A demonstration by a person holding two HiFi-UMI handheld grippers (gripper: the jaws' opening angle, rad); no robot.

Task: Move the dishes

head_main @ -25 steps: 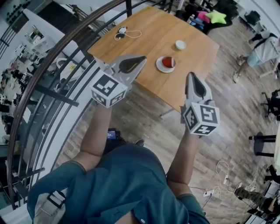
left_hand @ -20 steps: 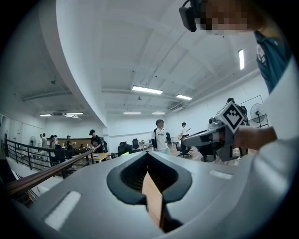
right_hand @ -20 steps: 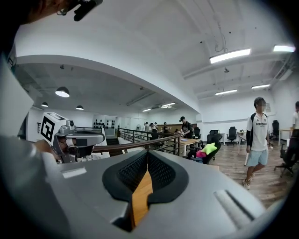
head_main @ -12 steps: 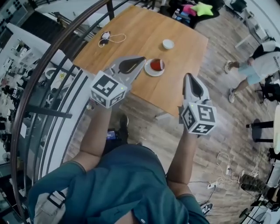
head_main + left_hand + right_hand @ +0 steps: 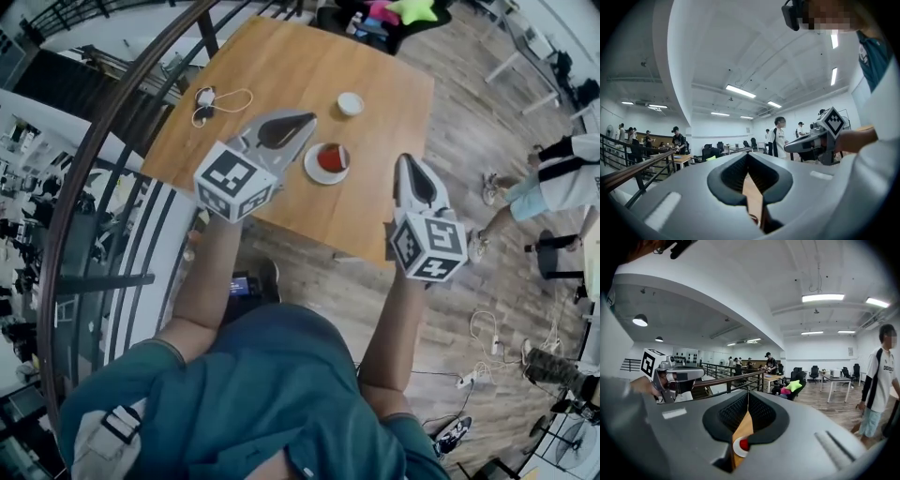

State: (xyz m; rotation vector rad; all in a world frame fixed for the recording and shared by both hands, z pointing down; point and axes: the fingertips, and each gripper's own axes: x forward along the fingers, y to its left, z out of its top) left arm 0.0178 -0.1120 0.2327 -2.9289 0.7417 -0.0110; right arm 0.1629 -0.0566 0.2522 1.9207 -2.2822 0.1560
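A white plate (image 5: 325,162) with a red thing on it sits near the front edge of the wooden table (image 5: 281,66). A small white bowl (image 5: 350,103) stands beyond it. My left gripper (image 5: 307,118) is held in the air over the table's near part, just left of the plate, shut and empty. My right gripper (image 5: 406,161) hovers at the table's front right edge, right of the plate, shut with nothing in it. In the right gripper view the plate (image 5: 740,446) shows through the gap below the shut tips (image 5: 748,394). The left gripper (image 5: 747,155) view shows only table wood there.
A small device with a white cable (image 5: 208,97) lies at the table's left side. A dark metal railing (image 5: 112,159) curves along the left. People walk on the wood floor at right (image 5: 553,187). A green star cushion (image 5: 412,9) sits beyond the table.
The table and plate have come closer and lower in the head view, so the plate now lies between the two grippers. Both grippers stay shut and level.
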